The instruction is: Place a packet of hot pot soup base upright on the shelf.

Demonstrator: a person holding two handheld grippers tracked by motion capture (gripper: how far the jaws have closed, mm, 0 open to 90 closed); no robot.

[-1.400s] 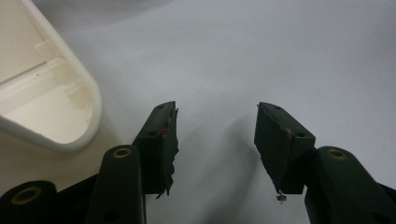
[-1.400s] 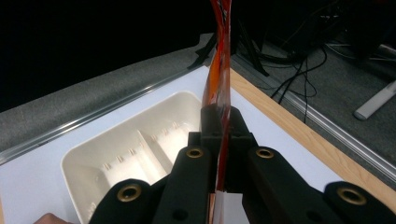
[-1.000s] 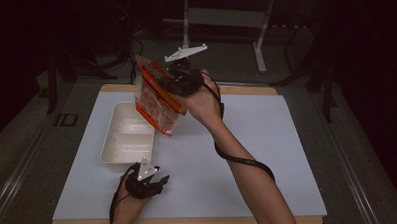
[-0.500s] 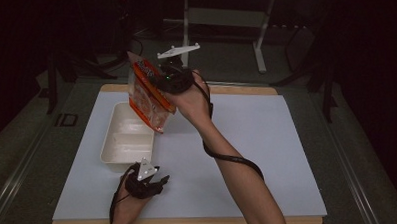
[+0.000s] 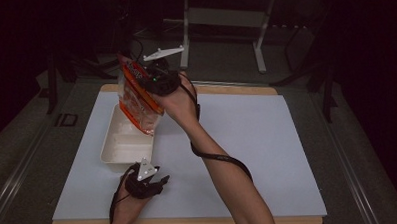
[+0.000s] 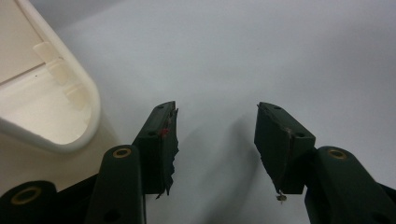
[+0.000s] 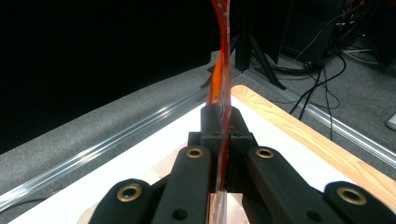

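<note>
the right hand-held gripper [image 5: 153,83] has tipped the orange packet [image 5: 136,96] more upright.

You're working in a dark room; the upper part of the frame falls to black. Your desk [image 5: 267,139] has a pale blue-white top with a light wooden edge [image 5: 235,89] showing along its far and near sides. Grey carpet [image 5: 17,148] surrounds it, crossed by a shiny metal rail [image 5: 18,171] at lower left. A pale metal stand [image 5: 223,16] rises at upper centre, and loose cables [image 7: 322,93] trail over the carpet.
</note>
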